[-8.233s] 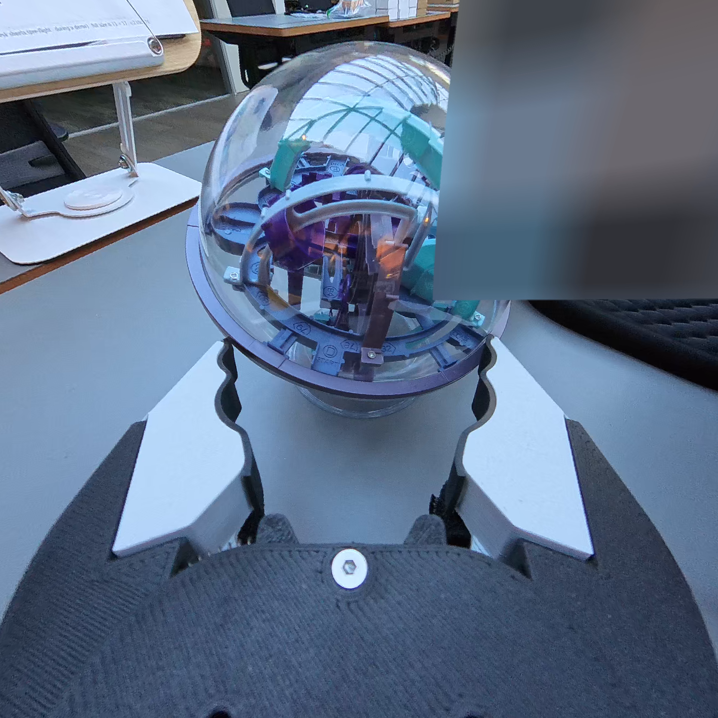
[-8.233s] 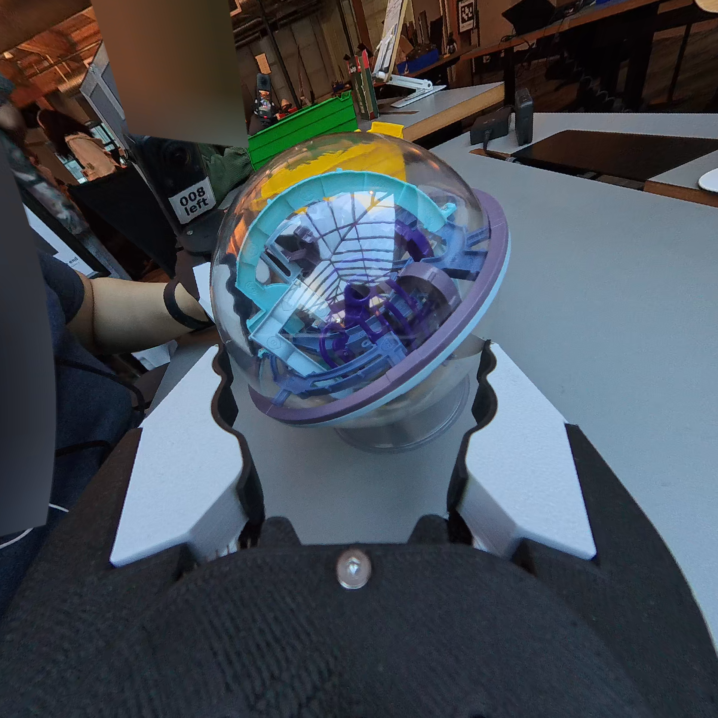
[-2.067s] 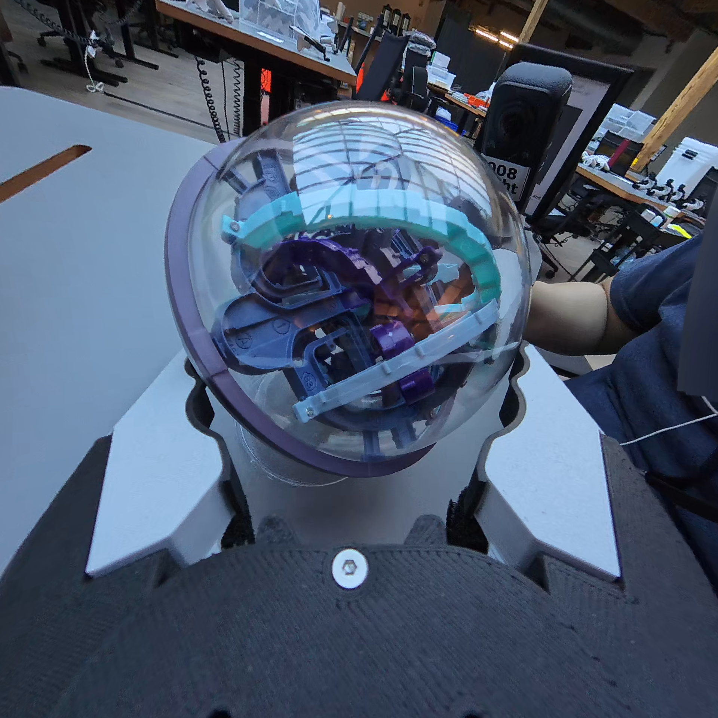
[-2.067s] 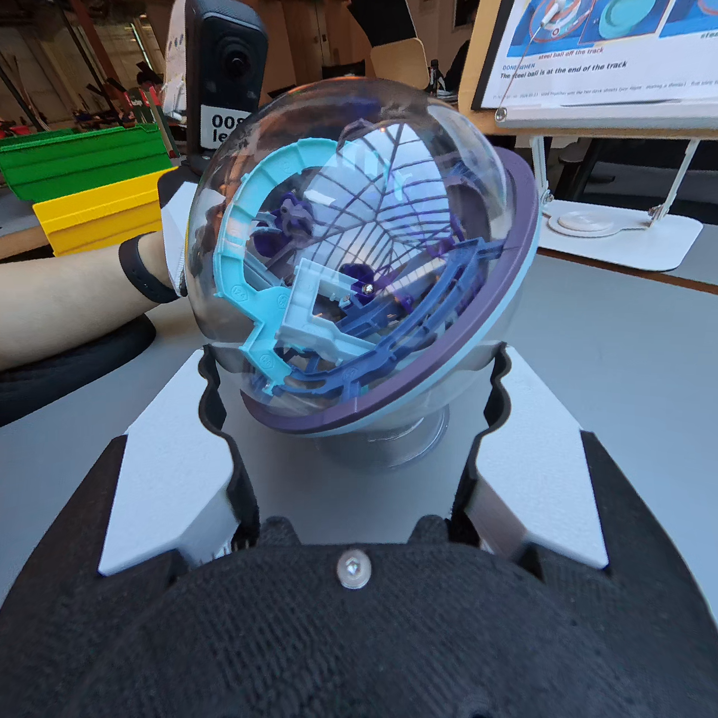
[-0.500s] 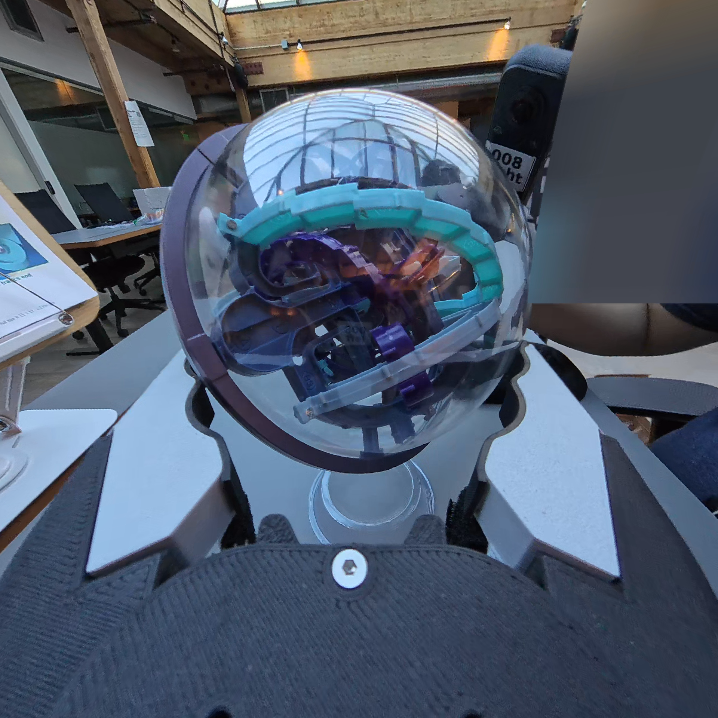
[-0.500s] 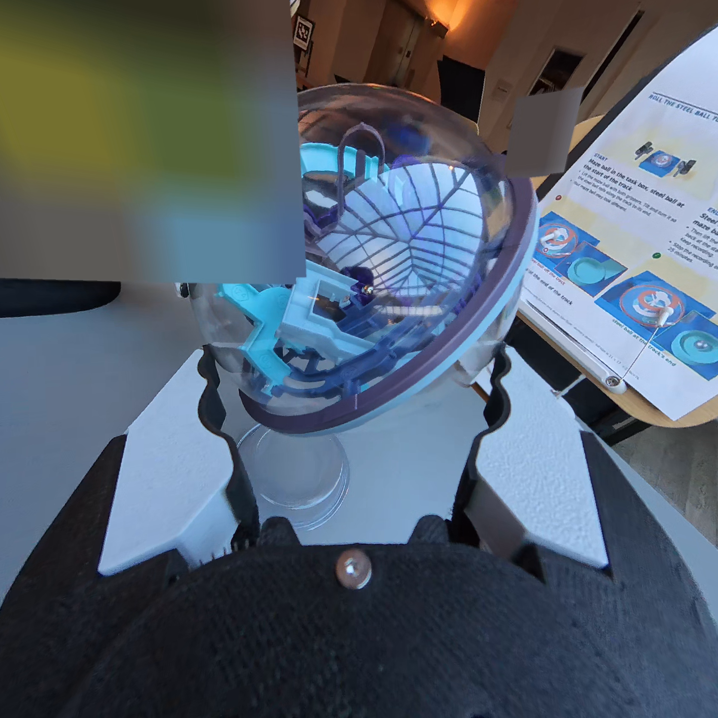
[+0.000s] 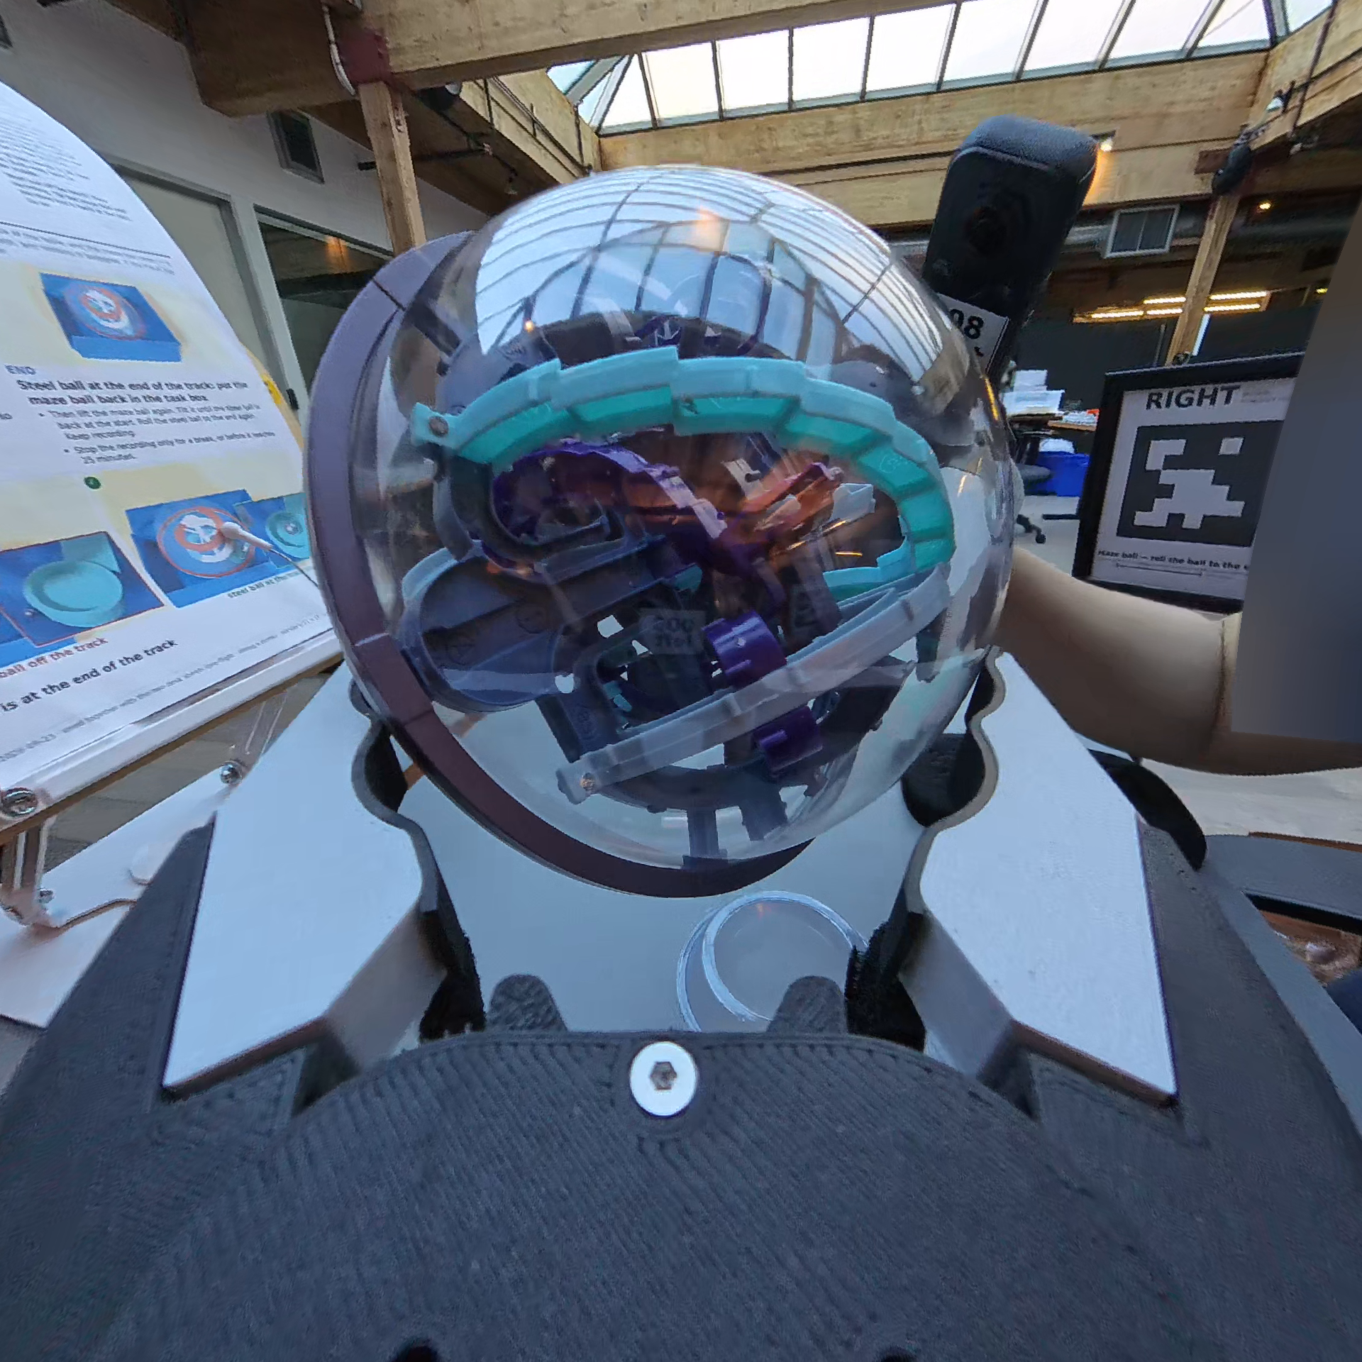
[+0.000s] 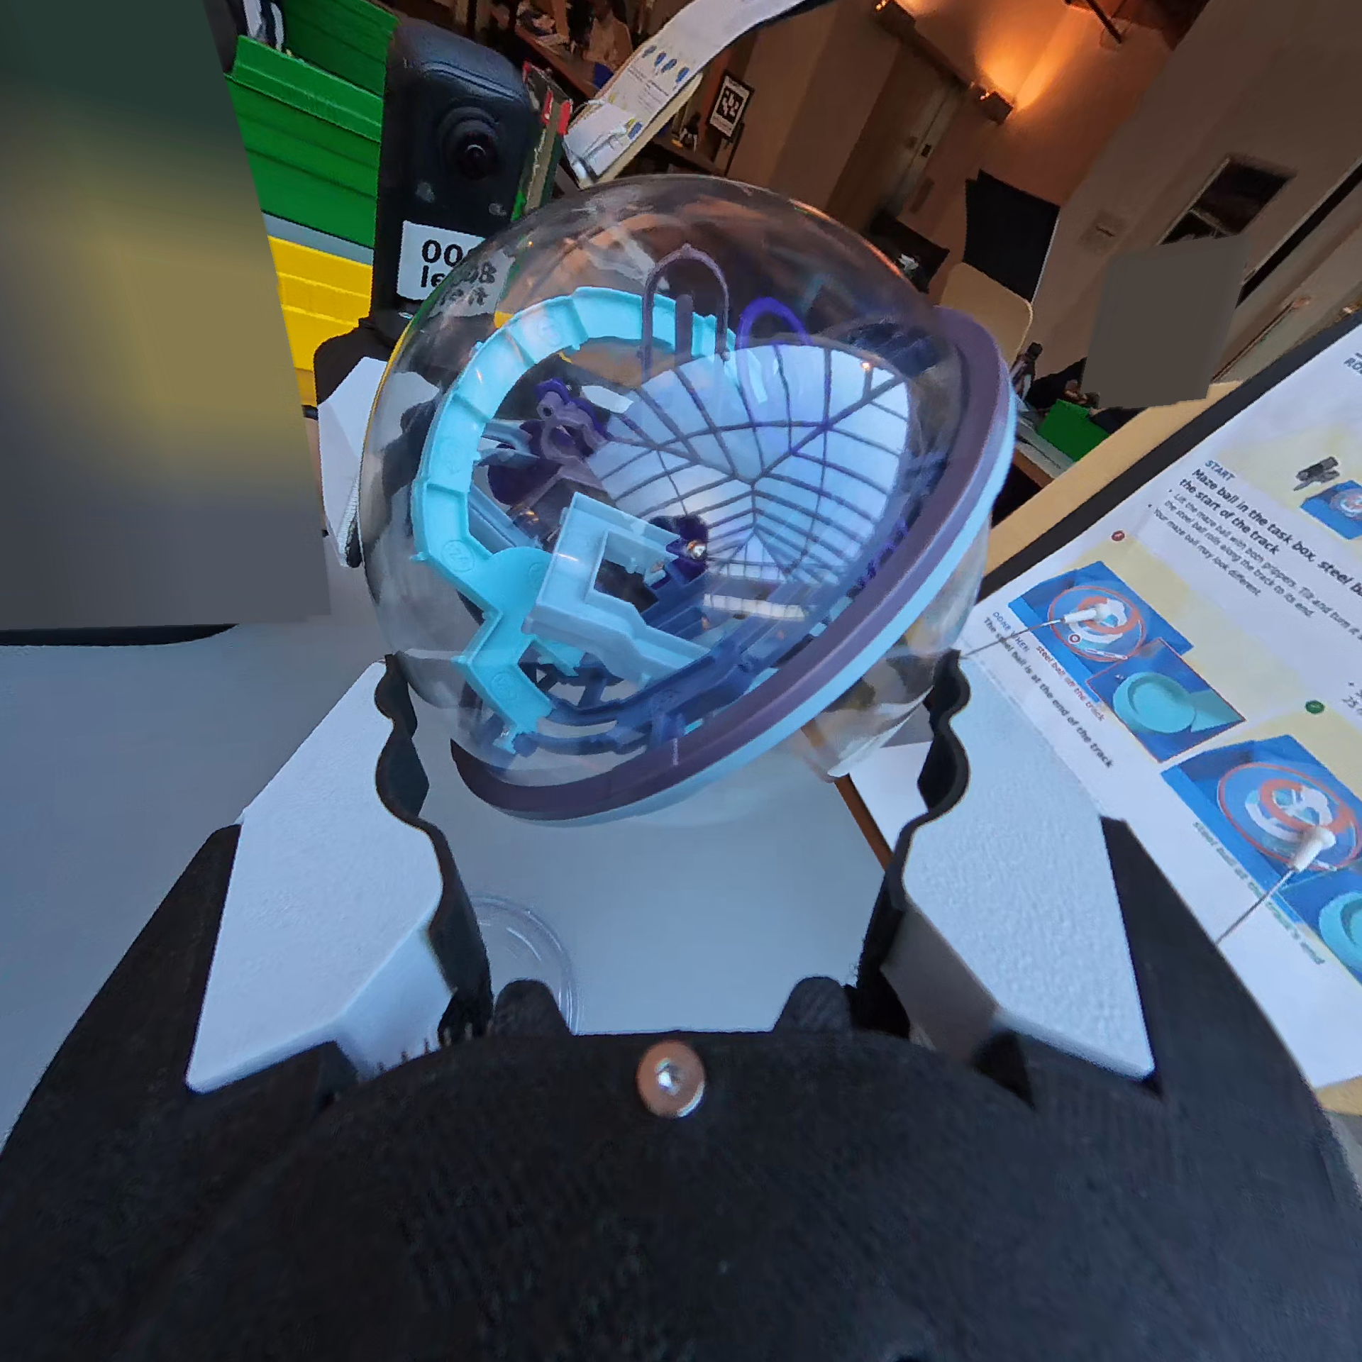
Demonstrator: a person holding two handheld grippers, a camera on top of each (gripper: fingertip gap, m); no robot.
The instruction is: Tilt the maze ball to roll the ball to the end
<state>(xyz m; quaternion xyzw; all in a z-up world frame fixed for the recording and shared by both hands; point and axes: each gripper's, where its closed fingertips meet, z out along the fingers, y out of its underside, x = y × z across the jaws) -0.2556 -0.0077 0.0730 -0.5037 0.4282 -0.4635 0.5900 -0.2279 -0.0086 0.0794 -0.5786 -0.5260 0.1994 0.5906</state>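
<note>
Lifted higher off its clear stand [image 7: 766,958], maze ball [image 7: 656,508] sits clamped between both hand-held grippers [image 7: 667,744] [image 8: 667,707], apparently.

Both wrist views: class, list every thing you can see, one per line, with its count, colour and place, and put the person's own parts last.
maze ball: one, clear shell with purple rim, teal and blue tracks inside, held up off the table between both grippers
steel ball: one, silvery, on a pale track inside
clear stand: one, see-through, on the grey table
instruction sheet: one, yellow and blue, on a tilted board
marker sign: one, black and white, far right
bins: green and yellow, behind
forearm: one, right
left hand-held gripper: shut on maze ball
right hand-held gripper: shut on maze ball
</note>
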